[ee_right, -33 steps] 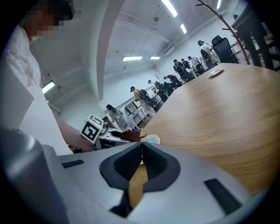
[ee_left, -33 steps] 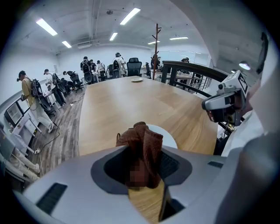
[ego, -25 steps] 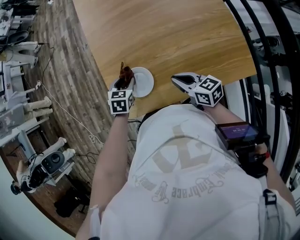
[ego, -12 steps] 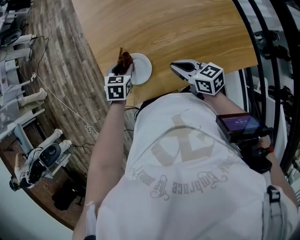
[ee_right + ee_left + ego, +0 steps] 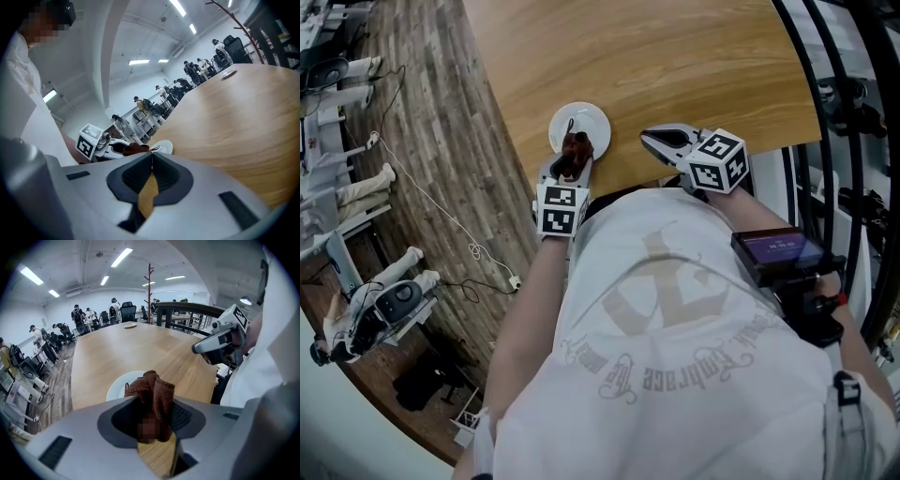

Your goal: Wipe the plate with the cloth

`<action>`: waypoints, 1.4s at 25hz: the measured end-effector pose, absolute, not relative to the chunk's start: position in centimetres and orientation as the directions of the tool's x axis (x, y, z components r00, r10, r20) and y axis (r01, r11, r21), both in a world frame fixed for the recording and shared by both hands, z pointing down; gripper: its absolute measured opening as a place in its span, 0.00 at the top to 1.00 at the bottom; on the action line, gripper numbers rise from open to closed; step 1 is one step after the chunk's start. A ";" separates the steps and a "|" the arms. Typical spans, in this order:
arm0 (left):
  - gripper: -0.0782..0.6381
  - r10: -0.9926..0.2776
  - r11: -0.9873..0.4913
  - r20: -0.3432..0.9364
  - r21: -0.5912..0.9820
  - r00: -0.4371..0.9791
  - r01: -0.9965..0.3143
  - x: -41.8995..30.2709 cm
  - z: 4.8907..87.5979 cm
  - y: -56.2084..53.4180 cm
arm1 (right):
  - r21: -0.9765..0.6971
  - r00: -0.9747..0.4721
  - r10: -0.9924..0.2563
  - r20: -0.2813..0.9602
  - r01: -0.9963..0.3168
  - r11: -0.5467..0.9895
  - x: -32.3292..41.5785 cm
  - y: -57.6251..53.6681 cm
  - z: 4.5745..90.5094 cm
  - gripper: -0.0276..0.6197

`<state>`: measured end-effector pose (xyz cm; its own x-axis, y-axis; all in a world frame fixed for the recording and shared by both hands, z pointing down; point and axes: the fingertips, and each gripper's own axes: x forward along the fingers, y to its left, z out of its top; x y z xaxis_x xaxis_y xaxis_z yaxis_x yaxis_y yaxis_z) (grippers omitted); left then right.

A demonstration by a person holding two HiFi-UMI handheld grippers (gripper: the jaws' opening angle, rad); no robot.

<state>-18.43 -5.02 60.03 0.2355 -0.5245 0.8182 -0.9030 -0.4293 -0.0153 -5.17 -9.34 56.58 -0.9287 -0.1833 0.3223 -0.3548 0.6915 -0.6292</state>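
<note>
A small white plate [image 5: 579, 122] sits near the curved near edge of the wooden table [image 5: 675, 56]. My left gripper [image 5: 574, 165] is shut on a bunched brown cloth [image 5: 577, 148], which lies over the plate's near rim. In the left gripper view the cloth [image 5: 152, 391] stands up between the jaws, with the plate [image 5: 118, 385] just beyond it. My right gripper [image 5: 662, 141] hovers to the plate's right, jaws shut with nothing in them. The right gripper view shows the plate [image 5: 165, 146] and the cloth [image 5: 133, 148] ahead to the left.
The table's edge curves down to the left, with wood-plank floor [image 5: 441, 141] beyond it. A white cable [image 5: 478, 253] and robot equipment [image 5: 375, 314] lie on the floor at left. Black railings [image 5: 839, 94] stand at right. People sit far across the room.
My left gripper has swung with the cloth from the plate's left side round to its near rim. The right gripper has stayed about where it was.
</note>
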 end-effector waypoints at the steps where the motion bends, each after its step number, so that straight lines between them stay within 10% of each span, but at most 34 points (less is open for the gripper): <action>1: 0.65 -0.528 -0.440 0.816 -0.026 0.236 -0.898 -18.2 59.9 -5.0 | -0.629 -0.929 -0.181 0.323 -0.354 0.692 -5.2 -9.3 56.6 0.94; 35: 0.66 -0.469 -0.580 0.838 -0.052 0.281 -0.813 -16.9 60.4 -8.4 | -0.643 -0.916 -0.218 0.336 -0.392 0.658 -4.6 -10.2 56.8 0.94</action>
<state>-16.91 -8.37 60.36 0.2810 -0.4686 0.8375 -0.8126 -0.5805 -0.0521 -4.57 -10.18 56.82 -0.9162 -0.2177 0.3364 -0.3924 0.6581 -0.6427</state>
